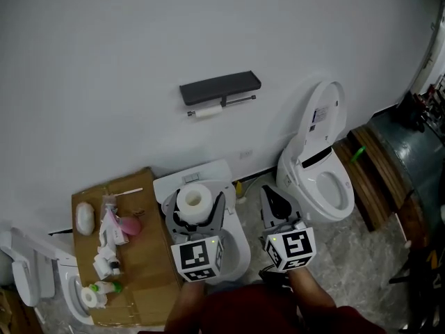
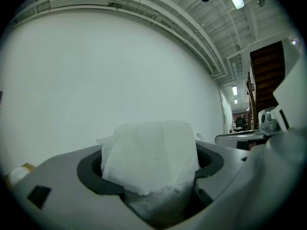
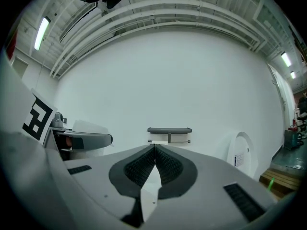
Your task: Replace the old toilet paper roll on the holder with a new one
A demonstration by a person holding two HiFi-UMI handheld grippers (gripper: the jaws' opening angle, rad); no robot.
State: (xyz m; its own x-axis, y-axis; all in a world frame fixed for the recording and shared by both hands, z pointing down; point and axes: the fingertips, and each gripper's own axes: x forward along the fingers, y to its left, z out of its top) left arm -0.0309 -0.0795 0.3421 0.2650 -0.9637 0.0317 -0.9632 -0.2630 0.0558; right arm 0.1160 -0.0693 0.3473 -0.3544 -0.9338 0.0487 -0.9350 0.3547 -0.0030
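A dark shelf holder (image 1: 220, 87) hangs on the white wall with a small, nearly spent old roll (image 1: 208, 111) on the rod under it. My left gripper (image 1: 194, 205) is shut on a full white new toilet paper roll (image 1: 193, 199), its jaws wide around the sides. In the left gripper view the new roll (image 2: 153, 159) fills the space between the jaws of my left gripper (image 2: 151, 178). My right gripper (image 1: 270, 195) is beside it on the right, shut and holding nothing. In the right gripper view the right gripper (image 3: 154, 150) points level at the holder (image 3: 169, 130), still far off.
A white toilet (image 1: 327, 179) with its lid up stands at the right by the wall. Another toilet's tank (image 1: 208, 171) lies under my left gripper. A cardboard box (image 1: 149, 263) with several small items sits at the left. A wooden pallet (image 1: 375, 179) is at the far right.
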